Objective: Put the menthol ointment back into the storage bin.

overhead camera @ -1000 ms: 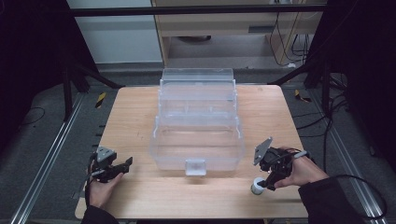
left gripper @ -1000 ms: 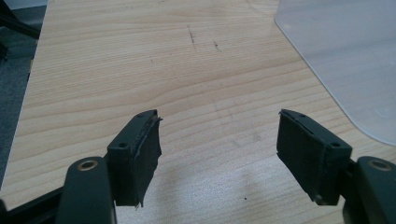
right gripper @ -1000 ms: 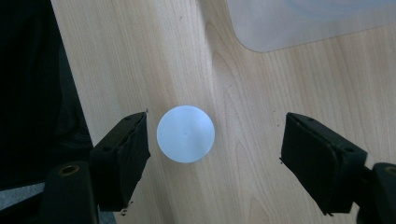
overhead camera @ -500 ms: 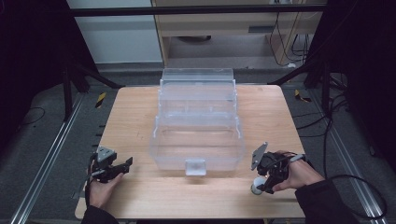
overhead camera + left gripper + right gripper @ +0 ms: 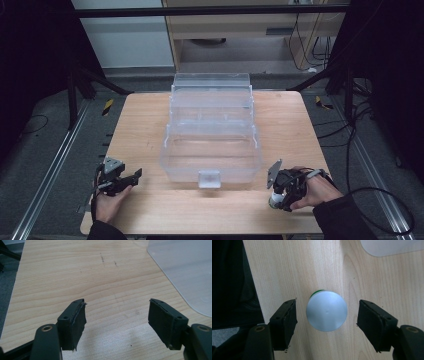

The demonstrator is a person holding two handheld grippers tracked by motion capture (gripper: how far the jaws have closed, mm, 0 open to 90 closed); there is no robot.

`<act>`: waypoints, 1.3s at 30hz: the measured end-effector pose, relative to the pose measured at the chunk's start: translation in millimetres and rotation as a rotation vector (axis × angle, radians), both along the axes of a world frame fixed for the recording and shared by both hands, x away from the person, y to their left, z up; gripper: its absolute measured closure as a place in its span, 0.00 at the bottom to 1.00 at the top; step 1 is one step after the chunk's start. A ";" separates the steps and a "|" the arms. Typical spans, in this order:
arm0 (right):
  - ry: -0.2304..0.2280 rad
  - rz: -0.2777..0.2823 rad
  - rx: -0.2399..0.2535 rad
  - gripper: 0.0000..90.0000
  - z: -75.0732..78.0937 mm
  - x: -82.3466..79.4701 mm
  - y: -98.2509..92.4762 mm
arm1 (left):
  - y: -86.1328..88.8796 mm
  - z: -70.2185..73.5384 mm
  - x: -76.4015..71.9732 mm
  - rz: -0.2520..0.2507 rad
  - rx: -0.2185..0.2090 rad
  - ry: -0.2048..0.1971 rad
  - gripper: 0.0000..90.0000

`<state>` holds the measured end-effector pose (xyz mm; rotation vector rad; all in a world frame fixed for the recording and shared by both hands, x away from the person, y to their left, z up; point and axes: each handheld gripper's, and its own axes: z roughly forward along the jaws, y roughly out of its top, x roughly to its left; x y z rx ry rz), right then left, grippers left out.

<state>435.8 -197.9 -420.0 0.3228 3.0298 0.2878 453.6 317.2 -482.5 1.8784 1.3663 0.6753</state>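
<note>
Tiered box (image 5: 211, 145) mid-table (image 5: 150, 120), can (image 5: 326, 310) before its right corner, between right gripper (image 5: 327, 320) jaws

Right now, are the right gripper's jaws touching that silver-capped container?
Apart. The right gripper view shows bare wood between each pad and the silver-capped container; the right gripper is open around it.

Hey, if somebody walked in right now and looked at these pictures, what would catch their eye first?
Probably the big clear plastic box, open in stepped tiers at the middle of the wooden table. Next, the round silver cap between the open jaws of the right gripper, near the table's front edge. The left gripper waits open over bare wood.
</note>
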 end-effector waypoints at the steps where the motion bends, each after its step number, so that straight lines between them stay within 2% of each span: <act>1: 0.004 0.000 -0.005 0.36 -1.3 -0.1 0.4 | 0.0 0.0 0.1 0.001 0.000 0.000 0.33; 15: 0.043 0.021 -0.037 0.46 -14.6 1.8 4.9 | 0.1 -0.4 0.3 0.001 0.000 0.003 0.33; 25: 0.036 0.003 -0.041 0.55 -14.2 3.8 4.6 | 0.1 -0.4 0.3 0.002 -0.001 0.003 0.33; 39: 0.055 -0.011 -0.047 0.56 -9.7 5.5 5.1 | 0.0 -0.5 0.4 0.001 0.000 0.004 0.33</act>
